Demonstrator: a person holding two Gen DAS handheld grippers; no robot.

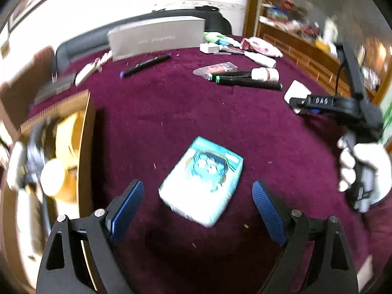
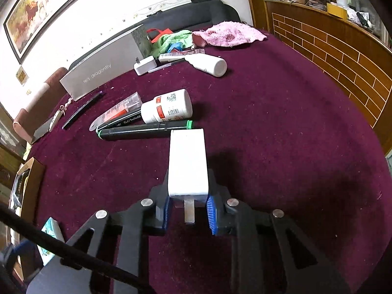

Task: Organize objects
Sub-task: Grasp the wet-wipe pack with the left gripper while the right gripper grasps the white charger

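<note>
My left gripper (image 1: 198, 196) is open, its blue pads on either side of a teal tissue pack (image 1: 202, 180) that lies on the maroon tablecloth (image 1: 171, 112). The pack also shows at the lower left of the right wrist view (image 2: 51, 235). My right gripper (image 2: 187, 210) is shut on a white charger plug (image 2: 187, 163), prongs toward the camera, held just above the cloth. The right gripper also shows at the right of the left wrist view (image 1: 301, 104), holding the white plug (image 1: 296, 91).
A cardboard box (image 1: 83, 132) with items inside stands at the left. Black markers (image 2: 144, 131), a white pill bottle (image 2: 167, 106), a plastic packet (image 2: 117, 110), another white charger (image 2: 144, 65), a white bottle (image 2: 208, 63), a grey box (image 2: 98, 73) and cloths (image 2: 227, 34) lie beyond.
</note>
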